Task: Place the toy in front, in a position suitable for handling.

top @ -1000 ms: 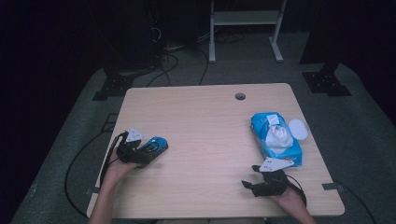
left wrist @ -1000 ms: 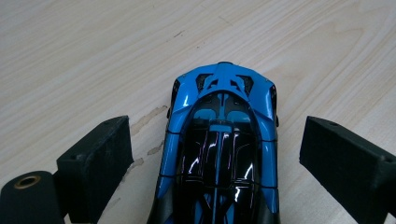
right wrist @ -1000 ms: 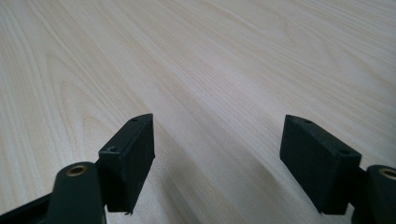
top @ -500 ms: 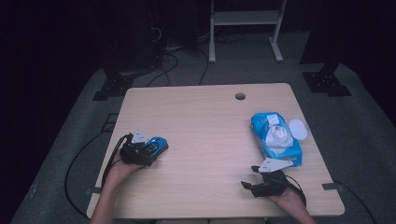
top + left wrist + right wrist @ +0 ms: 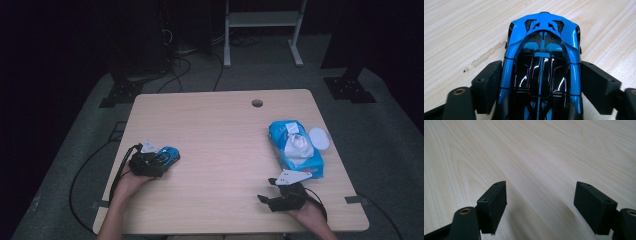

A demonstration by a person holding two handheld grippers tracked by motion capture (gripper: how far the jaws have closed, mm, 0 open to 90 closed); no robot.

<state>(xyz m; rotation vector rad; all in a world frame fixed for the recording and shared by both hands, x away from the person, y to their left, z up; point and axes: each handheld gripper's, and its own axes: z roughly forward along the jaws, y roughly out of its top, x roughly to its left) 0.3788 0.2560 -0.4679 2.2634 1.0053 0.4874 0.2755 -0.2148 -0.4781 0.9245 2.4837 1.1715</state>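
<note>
A: Where is the blue toy car point(image 5: 541, 65)?

B: It sits on the wooden tabletop point(image 5: 220, 135) near its left edge, between the fingers point(image 5: 487, 82) of the left gripper point(image 5: 150, 162). They have just been closing in, and each now lies right against a flank of the car; I cannot tell whether they press yet. The wheels look to be on the wood.

A: So how far along is the pickup?

B: Early, I judge: the grasp is nearly made, the lift is left.

A: And the other side?

B: The right gripper point(image 5: 540, 202) rests near the front edge, fingers spread and empty. Beside it lies a blue wet-wipes pack point(image 5: 295, 150), flap open, untouched.
</note>
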